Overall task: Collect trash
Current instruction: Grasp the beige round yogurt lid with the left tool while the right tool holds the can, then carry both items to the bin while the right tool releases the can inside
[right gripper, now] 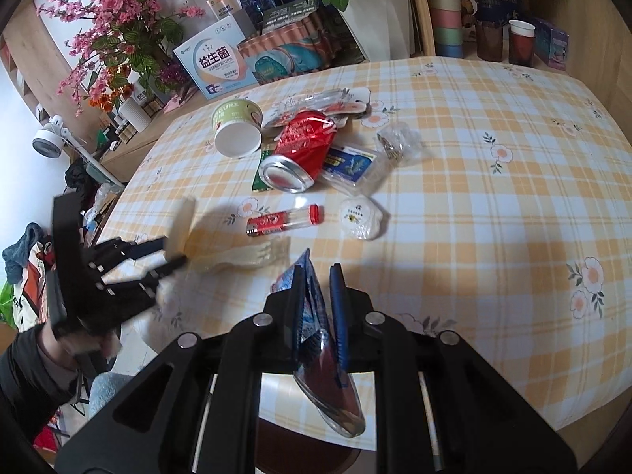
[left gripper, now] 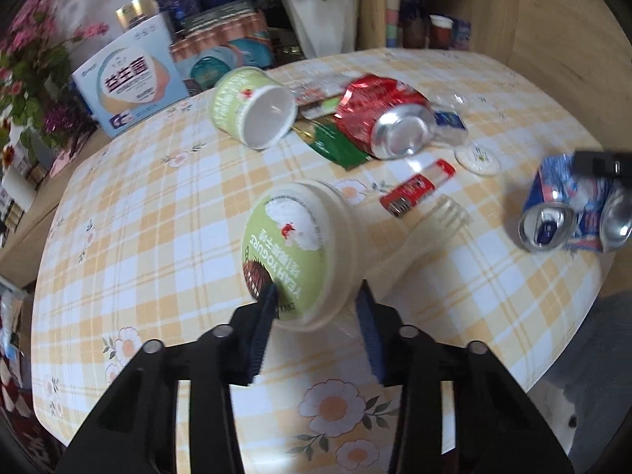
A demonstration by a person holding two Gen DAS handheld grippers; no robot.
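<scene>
I see a checked floral tablecloth [right gripper: 474, 181], shelves behind. My left gripper [left gripper: 316, 300] pinches a yogurt lid [left gripper: 296, 256]; only my right-wrist view shows my right gripper [right gripper: 320, 288] squeezing a crushed blue can [right gripper: 312, 316].

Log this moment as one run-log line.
left gripper: shut on yogurt cup | right gripper: shut on crushed blue can | still on table: red can, fork

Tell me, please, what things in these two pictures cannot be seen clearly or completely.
- Blue can, right wrist view: its middle is hidden by the right gripper's fingers.
- Yogurt cup, left wrist view: its lower rim is hidden behind the left gripper's fingers; it looks gripped.
- Small print on the red tube: too small to read.
</scene>
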